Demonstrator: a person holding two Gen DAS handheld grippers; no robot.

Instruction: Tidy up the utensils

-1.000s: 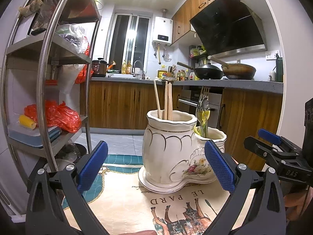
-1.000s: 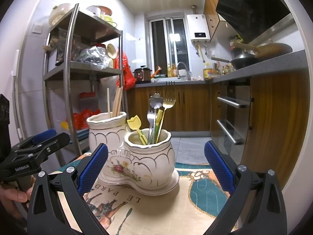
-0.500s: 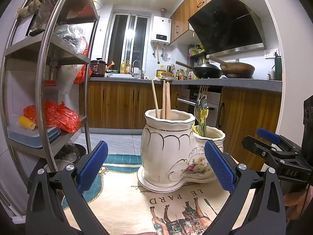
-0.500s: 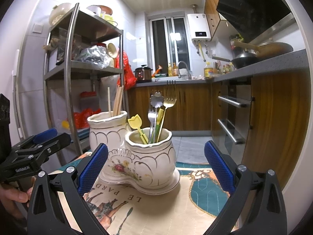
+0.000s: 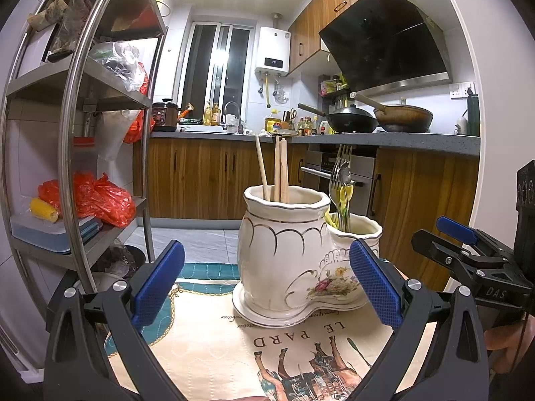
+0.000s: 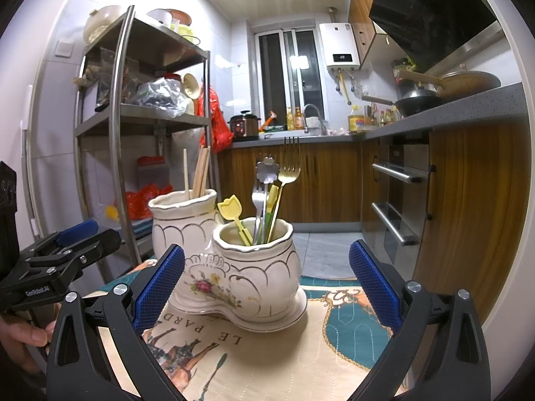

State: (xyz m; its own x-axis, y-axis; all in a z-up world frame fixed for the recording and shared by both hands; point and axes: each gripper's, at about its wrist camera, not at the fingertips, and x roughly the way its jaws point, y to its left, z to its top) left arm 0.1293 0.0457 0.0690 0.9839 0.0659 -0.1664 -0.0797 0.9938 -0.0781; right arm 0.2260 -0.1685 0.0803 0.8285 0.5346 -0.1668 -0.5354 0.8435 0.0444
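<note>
A white ceramic double holder [image 5: 284,250] with gold trim stands on a printed mat [image 5: 234,344]; it also shows in the right wrist view [image 6: 234,267]. Its taller pot holds wooden chopsticks [image 5: 279,167], also seen from the right [image 6: 200,170]. Its shorter pot holds forks, a flower-ended utensil and yellow picks [image 6: 271,193], partly hidden in the left view [image 5: 342,190]. My left gripper [image 5: 265,284] is open and empty, just in front of the holder. My right gripper [image 6: 265,284] is open and empty, facing the shorter pot.
A steel shelf rack [image 5: 77,127] with bags and boxes stands to the left. Wooden cabinets and a counter [image 5: 384,142] with woks lie behind. The mat's teal border [image 6: 351,317] marks the table edge.
Both views have shifted only slightly; the holder sits a little lower and further left in the left wrist view. Both grippers stay open and empty.
</note>
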